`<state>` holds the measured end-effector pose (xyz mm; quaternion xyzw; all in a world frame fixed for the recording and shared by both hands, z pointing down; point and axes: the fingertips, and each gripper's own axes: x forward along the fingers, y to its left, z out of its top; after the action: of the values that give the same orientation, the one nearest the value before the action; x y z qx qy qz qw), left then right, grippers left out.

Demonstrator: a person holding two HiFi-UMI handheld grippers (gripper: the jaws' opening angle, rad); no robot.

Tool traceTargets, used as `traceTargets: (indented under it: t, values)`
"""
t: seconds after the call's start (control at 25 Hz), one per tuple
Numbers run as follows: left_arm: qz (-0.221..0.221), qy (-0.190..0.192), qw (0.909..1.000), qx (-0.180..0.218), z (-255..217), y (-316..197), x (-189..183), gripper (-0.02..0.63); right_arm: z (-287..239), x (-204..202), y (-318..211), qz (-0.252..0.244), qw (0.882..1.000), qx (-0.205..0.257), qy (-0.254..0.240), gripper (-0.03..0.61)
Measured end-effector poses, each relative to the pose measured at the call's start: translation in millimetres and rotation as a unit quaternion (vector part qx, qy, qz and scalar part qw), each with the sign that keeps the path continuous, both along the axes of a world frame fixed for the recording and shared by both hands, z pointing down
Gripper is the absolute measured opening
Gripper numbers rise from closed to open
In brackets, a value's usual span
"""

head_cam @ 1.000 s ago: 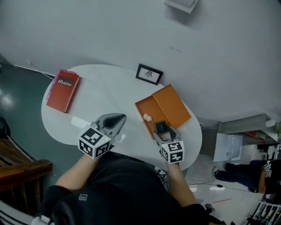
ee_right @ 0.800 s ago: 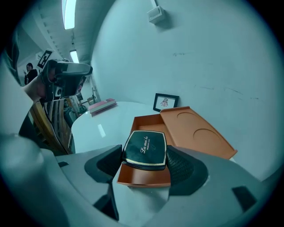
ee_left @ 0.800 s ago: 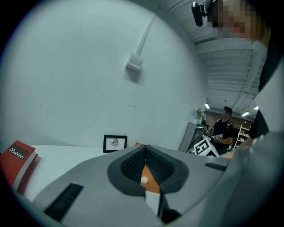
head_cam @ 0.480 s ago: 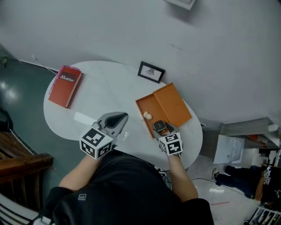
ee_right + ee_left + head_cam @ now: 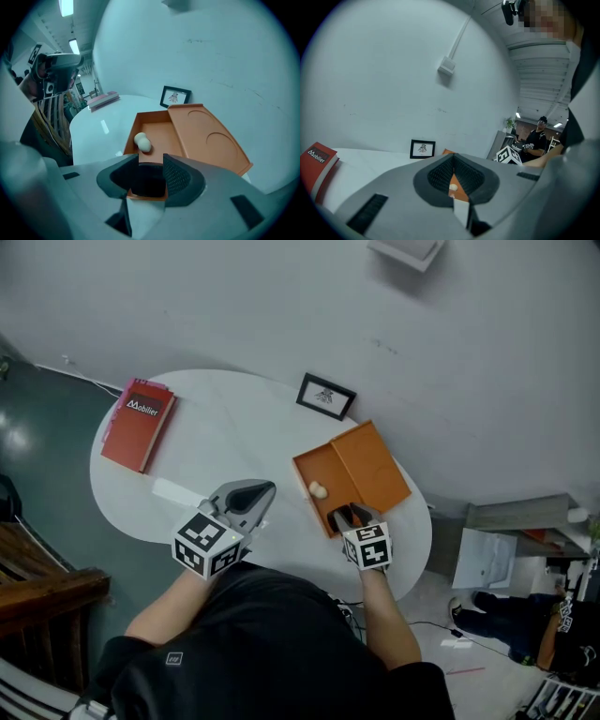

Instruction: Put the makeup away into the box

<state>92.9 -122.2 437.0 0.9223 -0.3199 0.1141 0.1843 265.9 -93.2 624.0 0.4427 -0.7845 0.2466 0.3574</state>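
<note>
Black compact [image 5: 147,180] clamped between right gripper's [image 5: 150,158] fingers [image 5: 177,174].

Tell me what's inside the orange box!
A pale sponge lies on the floor of the orange box. At its near end, the right gripper holds a dark case between its jaws. Whatever lies under the case and gripper is covered.
</note>
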Motion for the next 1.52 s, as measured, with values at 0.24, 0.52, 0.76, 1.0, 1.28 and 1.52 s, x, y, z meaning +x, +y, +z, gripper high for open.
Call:
traceTargets:
  t: [0.24, 0.52, 0.76, 1.0, 1.28, 1.52]
  values:
    - [0.012, 0.002, 0.9999, 0.006, -5, -6, 5, 0.012, -56, 19, -10, 0.055, 0.993, 0.073, -0.076, 0.160]
    - [0.026, 0.003, 0.9989, 0.039, -33, -12, 13, 0.012, -136, 18, -25, 0.068, 0.975, 0.157, -0.139, 0.100]
    - [0.036, 0.004, 0.9958, 0.084, -73, -21, 17, 0.012, -213, -3, -41, 0.044, 0.953, 0.233, -0.186, 0.067]
    - [0.031, 0.007, 0.9915, 0.126, -110, -37, 13, 0.012, -287, -19, -55, 0.027, 0.920, 0.320, -0.224, 0.041]
    - [0.015, 0.025, 0.9840, 0.176, -163, -43, 1, 0.012, -362, -30, -47, 0.009, 0.883, 0.394, -0.255, 0.035]
    - [-0.014, 0.054, 0.9833, 0.173, -174, -59, -16, 0.012, -379, -31, -44, 0.028, 0.864, 0.424, -0.269, 0.035]
